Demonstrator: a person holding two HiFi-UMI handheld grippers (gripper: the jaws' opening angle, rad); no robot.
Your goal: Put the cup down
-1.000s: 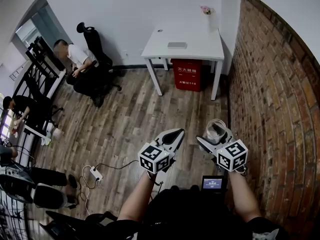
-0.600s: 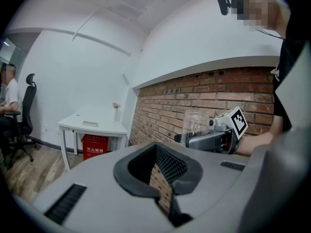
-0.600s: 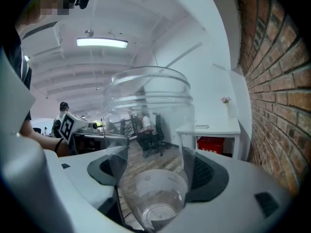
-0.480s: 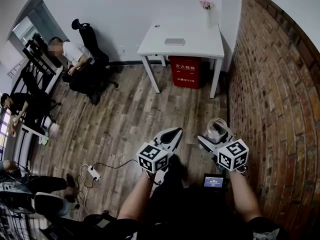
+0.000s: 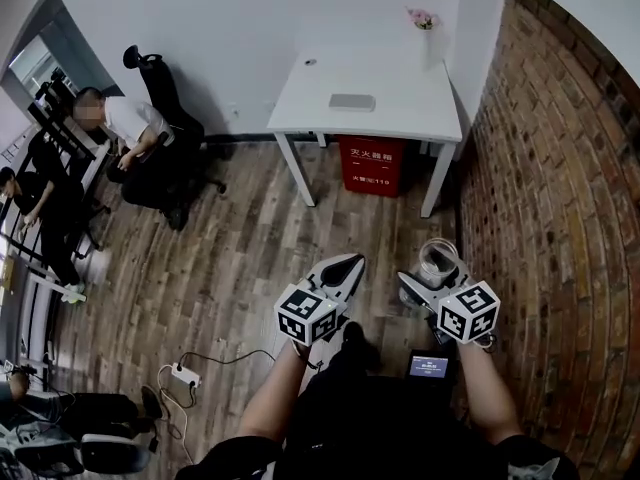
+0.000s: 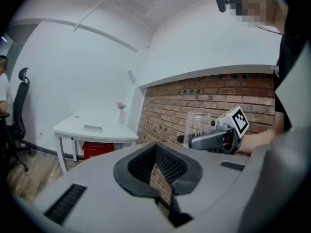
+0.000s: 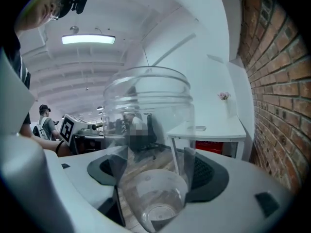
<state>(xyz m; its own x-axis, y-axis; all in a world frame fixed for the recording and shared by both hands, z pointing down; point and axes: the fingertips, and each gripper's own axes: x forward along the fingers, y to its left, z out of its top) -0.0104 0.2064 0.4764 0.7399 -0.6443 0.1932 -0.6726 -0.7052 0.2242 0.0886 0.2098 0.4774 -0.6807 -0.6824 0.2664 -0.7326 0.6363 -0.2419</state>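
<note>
A clear plastic cup (image 5: 437,261) stands upright between the jaws of my right gripper (image 5: 432,276), which is shut on its lower part, in the air above the wood floor. In the right gripper view the cup (image 7: 148,130) fills the middle, with a black pad on either side of its base and the right gripper (image 7: 151,176) closed round it. My left gripper (image 5: 345,271) hangs level beside it, shut, with nothing in it. From the left gripper (image 6: 163,174), the cup (image 6: 197,124) and the right gripper (image 6: 210,139) show against the brick wall.
A white table (image 5: 390,118) stands ahead against the white wall, with a small flat thing (image 5: 352,101) and a flower vase (image 5: 424,20) on it and a red box (image 5: 372,164) below. A brick wall (image 5: 560,218) runs along the right. A person sits on a chair (image 5: 150,78) at left. A power strip (image 5: 176,375) lies on the floor.
The table and red box have grown and come nearer in the head view. Both grippers keep the same pose, with the cup still held in the right one.
</note>
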